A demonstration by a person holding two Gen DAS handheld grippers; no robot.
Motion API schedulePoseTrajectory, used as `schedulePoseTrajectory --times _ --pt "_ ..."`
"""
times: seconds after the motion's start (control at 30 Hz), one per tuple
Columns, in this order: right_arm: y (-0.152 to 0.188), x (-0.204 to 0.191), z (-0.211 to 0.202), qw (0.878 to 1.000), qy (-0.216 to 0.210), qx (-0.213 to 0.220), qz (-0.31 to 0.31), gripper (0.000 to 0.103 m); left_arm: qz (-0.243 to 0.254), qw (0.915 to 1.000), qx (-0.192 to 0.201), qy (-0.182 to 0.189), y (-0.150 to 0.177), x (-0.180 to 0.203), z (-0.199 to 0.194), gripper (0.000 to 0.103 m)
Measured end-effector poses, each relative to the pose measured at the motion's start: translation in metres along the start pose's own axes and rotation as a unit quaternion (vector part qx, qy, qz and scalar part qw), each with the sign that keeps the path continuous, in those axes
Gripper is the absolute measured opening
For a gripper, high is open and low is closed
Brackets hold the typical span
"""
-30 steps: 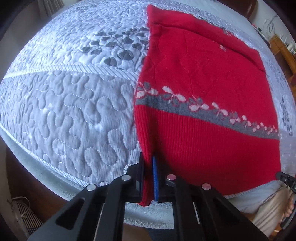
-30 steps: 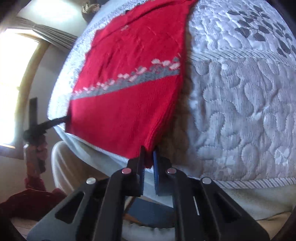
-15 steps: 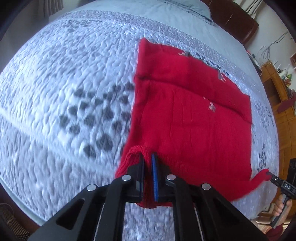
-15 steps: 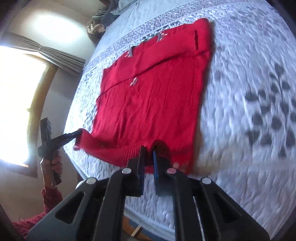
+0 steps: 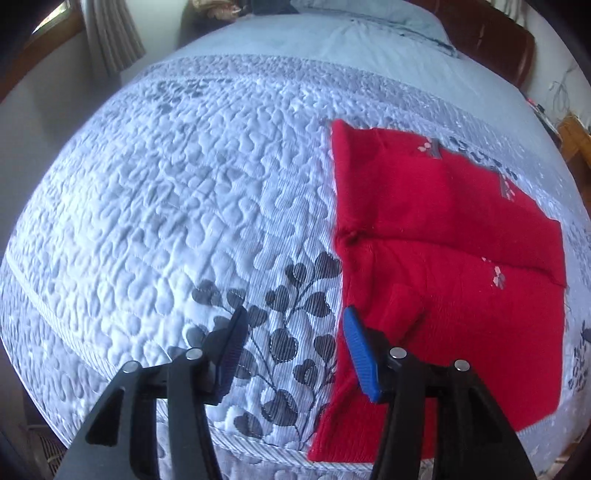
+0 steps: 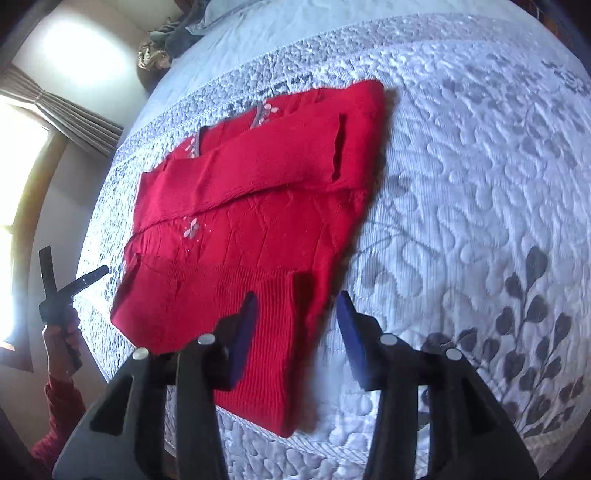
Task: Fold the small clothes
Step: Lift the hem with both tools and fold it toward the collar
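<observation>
Sweater (image 5: pixel 461 266) is lying folded on the quilt (image 5: pixel 166 203), hem flipped up over the body. Left gripper (image 5: pixel 291 350) and right gripper (image 6: pixel 295 332) are both opening up, nothing pinched; the red knit just sits under the spread jaws.

Location: bedroom in a private home.

A bed (image 5: pixel 184 184) filled most of both views, covered by a pale quilted bedspread (image 6: pixel 480 184) printed with dark leaf sprigs. A pillow (image 5: pixel 369 22) in light blue lay at the far end, against a dark brown headboard (image 5: pixel 491 40). Pleated curtains (image 6: pixel 66 114) hung beside a bright window (image 6: pixel 22 166) with a wooden frame. Plain light walls (image 6: pixel 81 48) enclosed the room. A wooden cabinet (image 5: pixel 576 136) stood beside the bed, with cables (image 5: pixel 557 88) trailing on the wall above it. Loose clothing or bedding (image 6: pixel 166 40) was heaped near the pillow end.
</observation>
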State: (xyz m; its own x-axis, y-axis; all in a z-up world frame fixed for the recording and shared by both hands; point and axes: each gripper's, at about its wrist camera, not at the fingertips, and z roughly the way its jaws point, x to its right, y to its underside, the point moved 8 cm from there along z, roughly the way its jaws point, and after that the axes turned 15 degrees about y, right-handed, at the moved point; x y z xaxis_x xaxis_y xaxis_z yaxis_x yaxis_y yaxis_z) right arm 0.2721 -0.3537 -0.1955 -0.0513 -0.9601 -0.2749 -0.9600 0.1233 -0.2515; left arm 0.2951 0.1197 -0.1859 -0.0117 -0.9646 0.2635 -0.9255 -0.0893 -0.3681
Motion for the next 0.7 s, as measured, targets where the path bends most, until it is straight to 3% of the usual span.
schedulePoseTrajectory --times 0.33,0.6,0.67,0.7 --pt "-0.003 -0.027 0.039 0.997 -0.011 -0.056 -0.049 0.043 0.099 0.9942 -0.039 0.019 -0.012 0.045 0.037 0.054" --pt "0.004 -0.027 0.061 0.994 -0.006 -0.084 -0.065 0.043 0.148 0.9865 -0.050 0.050 -0.007 0.052 0.054 0.054" --pt "0.007 -0.029 0.064 0.994 -0.003 -0.084 -0.076 0.035 0.166 0.9836 -0.046 0.053 -0.004 0.057 0.053 0.054" --pt "0.007 -0.029 0.065 0.993 -0.001 -0.082 -0.079 0.024 0.175 0.9820 -0.043 0.056 -0.003 0.061 0.053 0.054"
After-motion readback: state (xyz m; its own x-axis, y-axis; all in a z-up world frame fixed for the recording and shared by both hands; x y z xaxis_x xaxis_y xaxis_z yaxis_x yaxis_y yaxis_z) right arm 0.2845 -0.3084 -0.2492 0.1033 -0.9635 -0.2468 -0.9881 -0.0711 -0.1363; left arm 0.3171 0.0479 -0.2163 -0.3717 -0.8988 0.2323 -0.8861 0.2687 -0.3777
